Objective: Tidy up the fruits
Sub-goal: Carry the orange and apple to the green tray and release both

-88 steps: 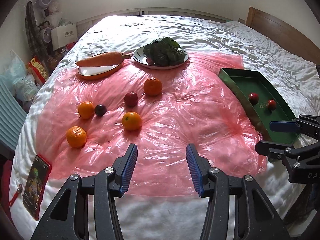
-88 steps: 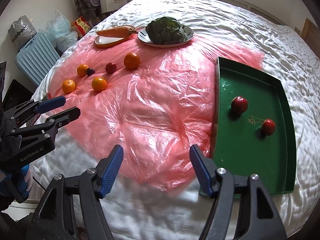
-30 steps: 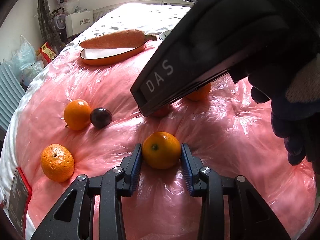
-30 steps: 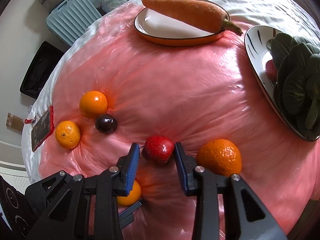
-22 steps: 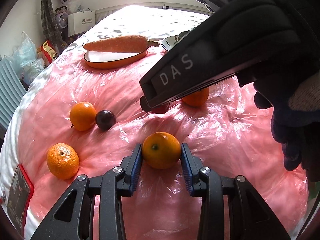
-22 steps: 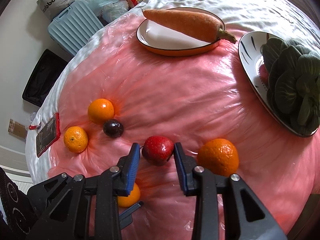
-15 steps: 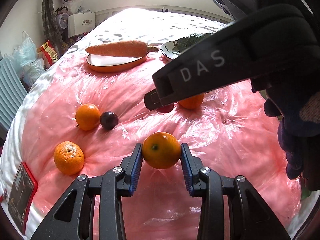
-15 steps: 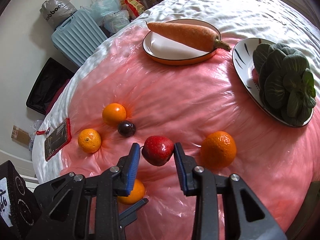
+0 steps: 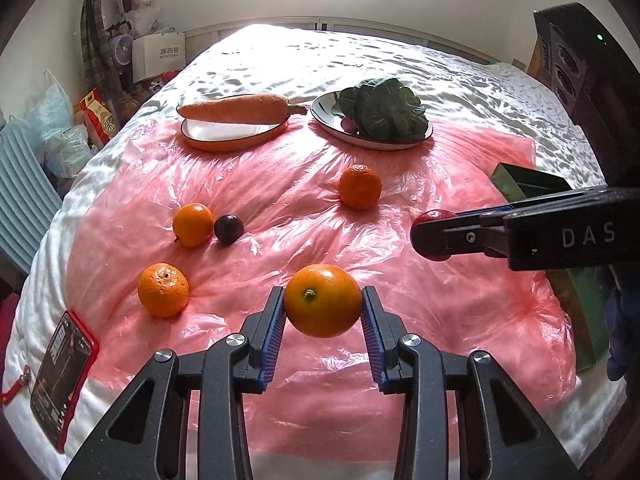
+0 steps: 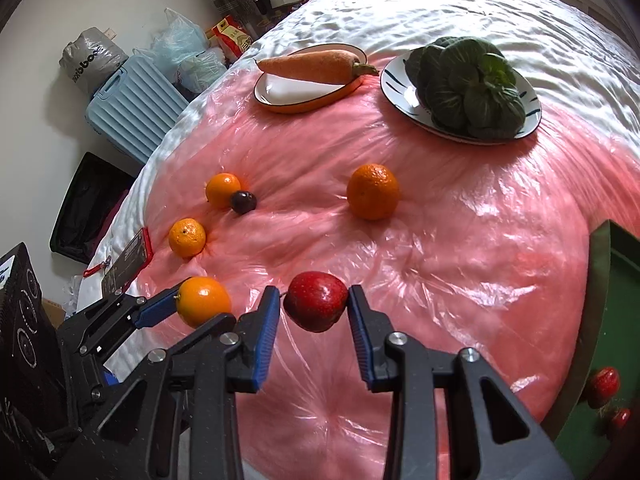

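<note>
Now both grippers carry fruit above the pink sheet point(image 9: 400, 280). Left gripper point(image 9: 323, 316) closed on an orange point(image 9: 322, 300), blue pads point(image 9: 276, 332) pinching it at its widest, stem end facing the camera; it looks lifted clear of the sheet. Right gripper point(image 10: 313, 314) closed on a red apple point(image 10: 316, 300), held the same way across its middle, likely so round fruit cannot roll out.

Landmark: green tray point(image 10: 616, 280), at the sheet's right edge. Two small red fruits point(image 10: 603, 382) already lie in it, so the tray is probably where fruit is being gathered. The apple hangs left of the tray, nearer than the orange.

Left on the sheet, well apart from the tray: three oranges, one point(image 10: 373, 191) alone mid-sheet, one point(image 10: 222, 189) touching a dark plum point(image 10: 243, 201), one point(image 10: 187, 237) near a phone point(image 10: 127, 261). Carrot point(image 10: 308, 66) and greens point(image 10: 470, 88) sit on separate plates beyond, seemingly kept apart from the fruit.

Judgement: mid-task, transport step.
</note>
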